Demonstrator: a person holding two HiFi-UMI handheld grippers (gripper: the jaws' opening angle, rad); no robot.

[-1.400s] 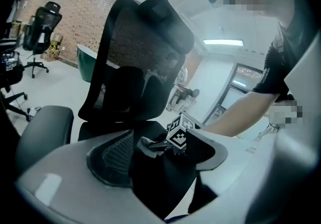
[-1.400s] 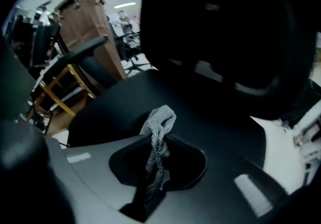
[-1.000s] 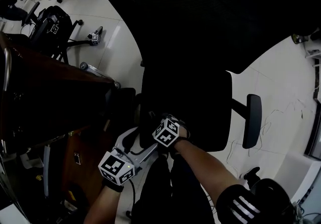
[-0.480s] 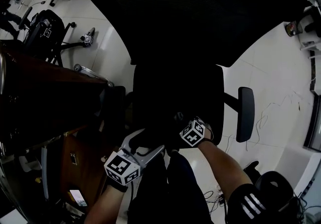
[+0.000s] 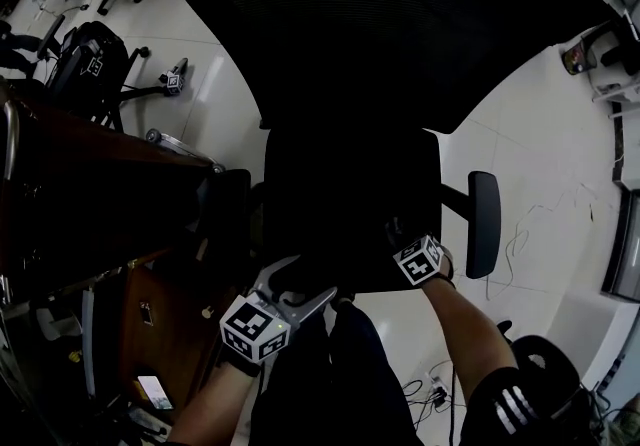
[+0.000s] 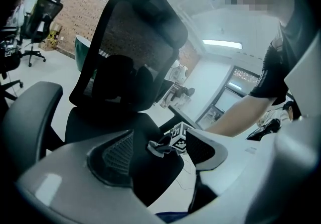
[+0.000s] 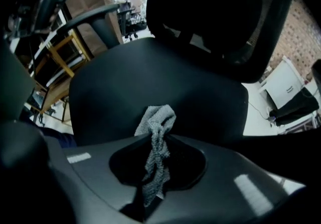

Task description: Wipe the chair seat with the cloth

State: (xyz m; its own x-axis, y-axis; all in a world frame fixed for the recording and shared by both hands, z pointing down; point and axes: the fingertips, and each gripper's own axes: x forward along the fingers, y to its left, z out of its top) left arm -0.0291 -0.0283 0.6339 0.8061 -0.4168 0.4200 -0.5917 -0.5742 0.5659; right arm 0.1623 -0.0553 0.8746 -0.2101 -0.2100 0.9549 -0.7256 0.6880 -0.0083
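Observation:
A black office chair fills the head view, its seat (image 5: 340, 194) under the tall mesh backrest (image 5: 380, 24). My right gripper (image 5: 398, 237) is at the seat's front right corner, shut on a grey cloth (image 7: 156, 126) whose free end lies bunched on the seat (image 7: 150, 77). My left gripper (image 5: 293, 281) stands open at the seat's front left edge with nothing between its fingers. In the left gripper view the cloth (image 6: 157, 146) and the right gripper's marker cube (image 6: 179, 137) show over the seat (image 6: 145, 168).
A dark wooden desk (image 5: 90, 194) stands close on the left. The chair's right armrest (image 5: 483, 224) juts out beside my right gripper, and the left armrest (image 6: 25, 112) sits by the left one. Other chairs (image 5: 90, 49) and floor cables (image 5: 540, 224) lie around.
My right gripper has slid the cloth rightward along the seat's front, from near the middle to the right corner. The left gripper has stayed open, shifting only slightly.

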